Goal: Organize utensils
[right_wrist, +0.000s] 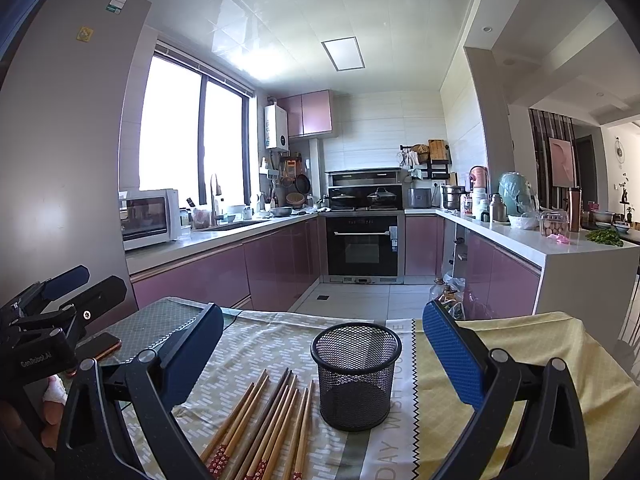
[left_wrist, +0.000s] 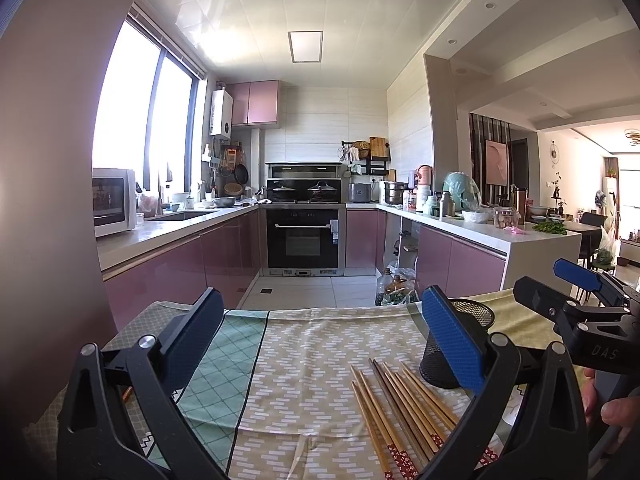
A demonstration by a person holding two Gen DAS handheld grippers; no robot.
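Several wooden chopsticks (left_wrist: 404, 412) with red patterned ends lie in a loose bundle on the patterned cloth, also seen as chopsticks (right_wrist: 264, 424) in the right wrist view. A black mesh holder (right_wrist: 356, 374) stands upright and empty just right of them; the holder (left_wrist: 460, 340) is partly hidden behind my left gripper's right finger. My left gripper (left_wrist: 324, 340) hovers open above the cloth, left of the chopsticks. My right gripper (right_wrist: 324, 352) is open too, with the holder between and beyond its fingers. Each gripper shows at the edge of the other's view.
A phone (right_wrist: 100, 346) lies on the table's left part. A yellow cloth (right_wrist: 520, 360) covers the right side. A person's hand (left_wrist: 612, 412) holds the right gripper. Beyond the table edge are the kitchen floor, purple cabinets (left_wrist: 192, 264) and bottles (left_wrist: 390, 286) on the floor.
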